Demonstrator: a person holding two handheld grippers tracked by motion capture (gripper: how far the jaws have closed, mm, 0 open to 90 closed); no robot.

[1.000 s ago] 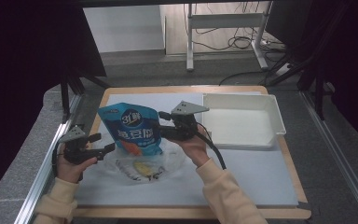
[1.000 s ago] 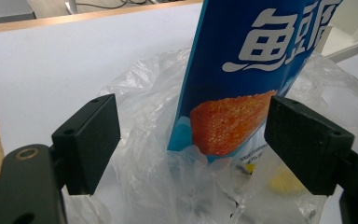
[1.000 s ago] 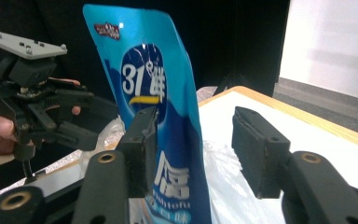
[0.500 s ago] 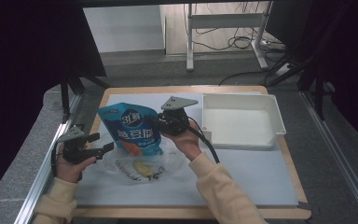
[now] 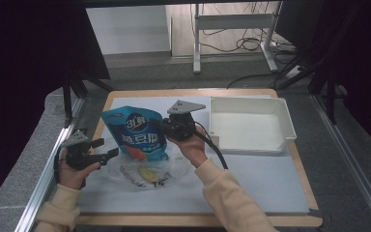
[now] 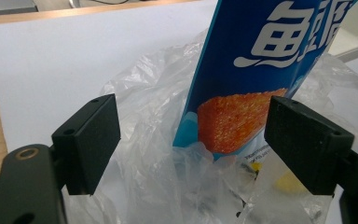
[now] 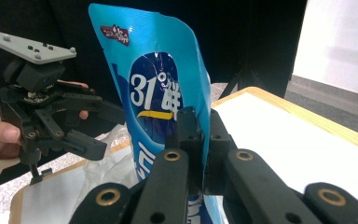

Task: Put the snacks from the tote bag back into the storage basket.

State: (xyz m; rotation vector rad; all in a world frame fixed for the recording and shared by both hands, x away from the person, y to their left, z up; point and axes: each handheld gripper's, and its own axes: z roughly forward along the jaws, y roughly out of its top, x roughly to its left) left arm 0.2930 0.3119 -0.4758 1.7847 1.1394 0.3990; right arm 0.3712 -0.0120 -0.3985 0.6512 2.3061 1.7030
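Blue pouch [image 7: 168, 107] pinched upright at edge by right claw [image 7: 198, 140]; left claw [image 6: 191, 144] spread around clear bag [image 6: 158, 186] beneath, bag mouth under pouch.

Pouch [image 5: 135, 134] stands upright toward the left half of the table [image 5: 280, 191], its lower end in the plastic bag [image 5: 145, 175], which lies on the table sheet nearer the front edge. Tray [image 5: 251, 123] sits at the right rear corner, well apart from the pouch; the right gripper [image 5: 162, 126] lies between the two, clamped on the pouch's right edge. Left gripper [image 5: 107, 149] sits near the left edge, just left of the bag, jaws apart on either side of the bag's near end and the pouch's lower part.
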